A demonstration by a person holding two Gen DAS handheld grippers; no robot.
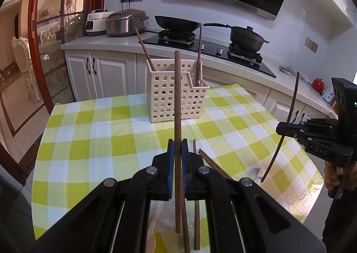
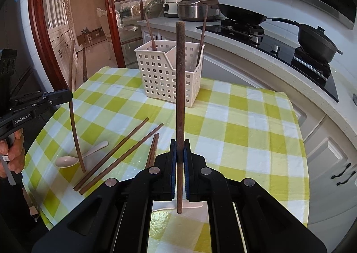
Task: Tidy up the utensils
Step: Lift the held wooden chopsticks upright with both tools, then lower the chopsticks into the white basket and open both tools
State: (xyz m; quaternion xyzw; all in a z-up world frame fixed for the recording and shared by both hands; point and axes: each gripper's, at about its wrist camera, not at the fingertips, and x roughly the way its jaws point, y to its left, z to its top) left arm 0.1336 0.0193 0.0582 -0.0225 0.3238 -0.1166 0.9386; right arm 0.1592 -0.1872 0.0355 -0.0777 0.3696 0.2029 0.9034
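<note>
My left gripper (image 1: 177, 143) is shut on a brown wooden chopstick (image 1: 177, 105), held upright above the table; it also shows in the right wrist view (image 2: 71, 97). My right gripper (image 2: 179, 143) is shut on another chopstick (image 2: 180, 88), also upright; it shows in the left wrist view (image 1: 290, 127). A cream perforated utensil basket (image 1: 176, 94) (image 2: 169, 74) stands at the table's far side with two chopsticks leaning in it. Several loose chopsticks (image 2: 120, 152) and a white spoon (image 2: 73, 159) lie on the checked tablecloth.
The table carries a yellow-green checked cloth (image 1: 100, 137) (image 2: 245, 123). Behind it runs a kitchen counter with a rice cooker (image 1: 126, 22), a wok (image 1: 177, 22) and a black pot (image 1: 246, 36) on the hob. A glass door (image 1: 51, 30) stands at the left.
</note>
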